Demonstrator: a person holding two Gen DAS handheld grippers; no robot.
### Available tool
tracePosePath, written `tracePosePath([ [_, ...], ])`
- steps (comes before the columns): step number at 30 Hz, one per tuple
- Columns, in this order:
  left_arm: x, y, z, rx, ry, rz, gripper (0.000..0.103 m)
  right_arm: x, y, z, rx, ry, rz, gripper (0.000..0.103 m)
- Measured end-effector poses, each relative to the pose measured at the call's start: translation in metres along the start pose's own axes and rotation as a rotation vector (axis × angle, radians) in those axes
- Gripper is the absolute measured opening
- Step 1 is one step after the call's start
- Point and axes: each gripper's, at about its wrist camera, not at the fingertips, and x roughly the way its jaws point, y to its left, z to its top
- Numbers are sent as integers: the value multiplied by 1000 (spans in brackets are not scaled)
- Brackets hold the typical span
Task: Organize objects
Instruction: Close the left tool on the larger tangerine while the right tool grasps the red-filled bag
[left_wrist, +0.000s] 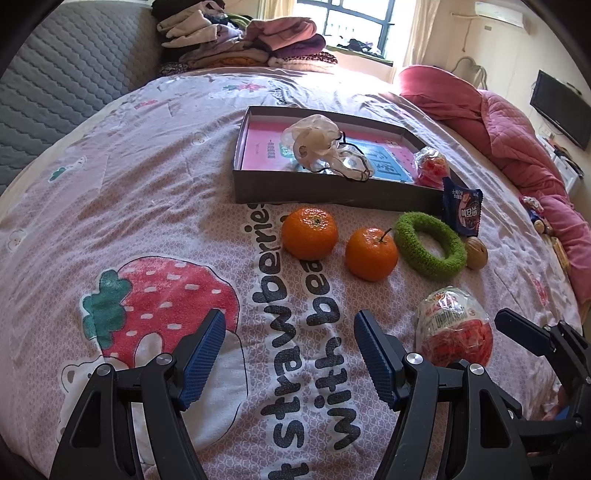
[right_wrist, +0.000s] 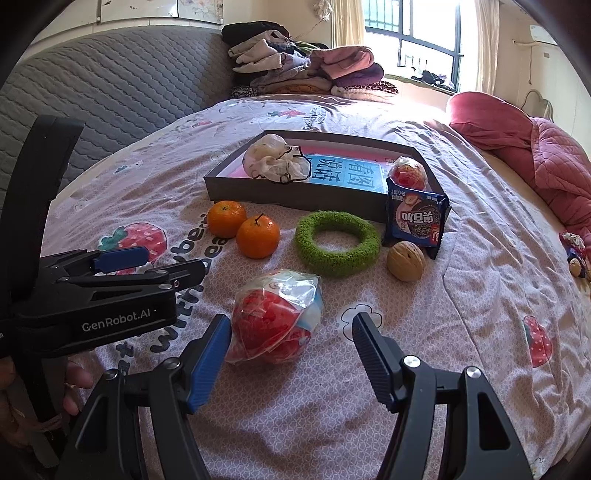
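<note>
On the bed (left_wrist: 155, 155), two oranges (left_wrist: 309, 232), a green ring (left_wrist: 430, 245), a walnut (left_wrist: 475, 253) and a blue snack packet (left_wrist: 462, 211) are laid just in front of a shallow dark box (left_wrist: 332, 194). A crumpled plastic bag (left_wrist: 314, 138) and a wrapped red sweet (left_wrist: 430, 166) are seen inside the box. The left gripper (left_wrist: 290, 354) is held with jaws wide, nothing between them. The right gripper (right_wrist: 290, 356) is held with jaws wide around a red wrapped snack (right_wrist: 275, 319), left pad just beside it.
</note>
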Motion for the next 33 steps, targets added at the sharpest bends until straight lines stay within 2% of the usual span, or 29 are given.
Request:
tracePosePath([
  [33,52,0,42,30,2,-14,74,29,0,0,23,22,0,67],
])
